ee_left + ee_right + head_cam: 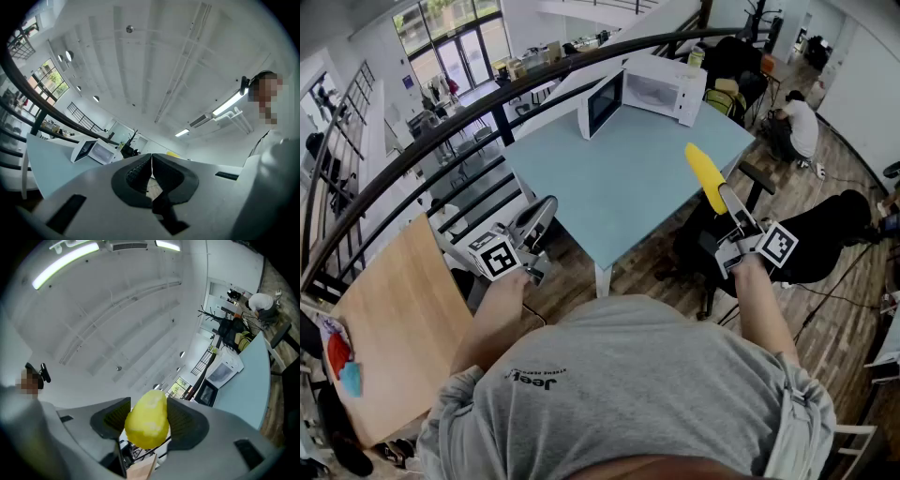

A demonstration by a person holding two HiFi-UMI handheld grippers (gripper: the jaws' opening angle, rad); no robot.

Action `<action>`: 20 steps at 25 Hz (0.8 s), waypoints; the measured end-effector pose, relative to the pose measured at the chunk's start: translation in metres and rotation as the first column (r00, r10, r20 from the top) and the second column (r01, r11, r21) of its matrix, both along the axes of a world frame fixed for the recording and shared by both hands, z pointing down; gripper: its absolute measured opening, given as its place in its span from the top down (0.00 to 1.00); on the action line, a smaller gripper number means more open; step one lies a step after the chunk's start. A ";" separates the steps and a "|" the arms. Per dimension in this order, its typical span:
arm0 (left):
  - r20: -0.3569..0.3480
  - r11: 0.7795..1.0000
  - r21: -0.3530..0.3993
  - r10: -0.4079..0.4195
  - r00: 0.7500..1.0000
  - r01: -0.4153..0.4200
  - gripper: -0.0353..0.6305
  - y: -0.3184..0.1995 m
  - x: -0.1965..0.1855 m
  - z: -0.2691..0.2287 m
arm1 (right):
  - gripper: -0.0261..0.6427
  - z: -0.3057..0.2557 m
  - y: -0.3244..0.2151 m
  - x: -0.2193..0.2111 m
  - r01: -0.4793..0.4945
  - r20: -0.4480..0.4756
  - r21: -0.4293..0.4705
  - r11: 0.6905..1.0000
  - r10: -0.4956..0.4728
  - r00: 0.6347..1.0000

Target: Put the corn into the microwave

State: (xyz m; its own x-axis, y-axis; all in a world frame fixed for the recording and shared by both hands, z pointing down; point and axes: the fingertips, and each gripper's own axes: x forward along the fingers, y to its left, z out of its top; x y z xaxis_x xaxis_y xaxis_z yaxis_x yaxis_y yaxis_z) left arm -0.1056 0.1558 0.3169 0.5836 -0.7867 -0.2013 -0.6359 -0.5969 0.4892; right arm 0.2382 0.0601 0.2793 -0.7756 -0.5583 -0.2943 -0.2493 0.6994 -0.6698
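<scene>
A: Where is the corn right now?

B: In the air, over the near right edge of the surface. The right gripper is clamped on its lower end, one pad on each side, and most of the cob sticks out past the jaws, tilted up and forward

A: So what worries you?

B: That overhang. With only one end pinched, I think a quick swing could make the cob pivot or slide out. It hangs right at the edge, so a slip here could send it to the floor rather than onto the surface

A: And the way to the microwave?

B: It sits at the far corner, well apart from the corn, so the reach is long. Its door stands open on the left, swung towards the person. The leading tip could catch the door or the frame of the opening if the approach comes in skewed

A: Could the microwave itself move?

B: Possibly. It stands near the far edge, and a hard knock might nudge it. Letting go too soon, before the cob is well inside, might let it roll back out

A: Is the left gripper any help?

B: Not as it stands. Its jaws are pressed together with nothing between them, and it hangs off the near left corner of the surface, nowhere near the door
</scene>
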 end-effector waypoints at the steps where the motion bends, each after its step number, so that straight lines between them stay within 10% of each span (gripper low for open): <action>1: 0.001 1.000 -0.001 0.000 1.000 0.000 0.92 -0.001 0.000 0.000 | 0.58 0.000 -0.001 0.000 -0.001 0.000 0.000 1.000 0.001 1.000; 20: 0.010 1.000 0.002 0.007 1.000 -0.007 0.92 0.005 0.015 -0.001 | 0.58 -0.001 0.006 0.015 0.000 0.007 -0.002 1.000 0.000 1.000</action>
State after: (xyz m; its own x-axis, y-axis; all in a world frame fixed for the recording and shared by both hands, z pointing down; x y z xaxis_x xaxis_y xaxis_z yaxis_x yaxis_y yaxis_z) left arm -0.0903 0.1606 0.3154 0.5915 -0.7819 -0.1970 -0.6364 -0.6027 0.4814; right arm 0.2530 0.0656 0.2788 -0.7735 -0.5588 -0.2990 -0.2446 0.6984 -0.6726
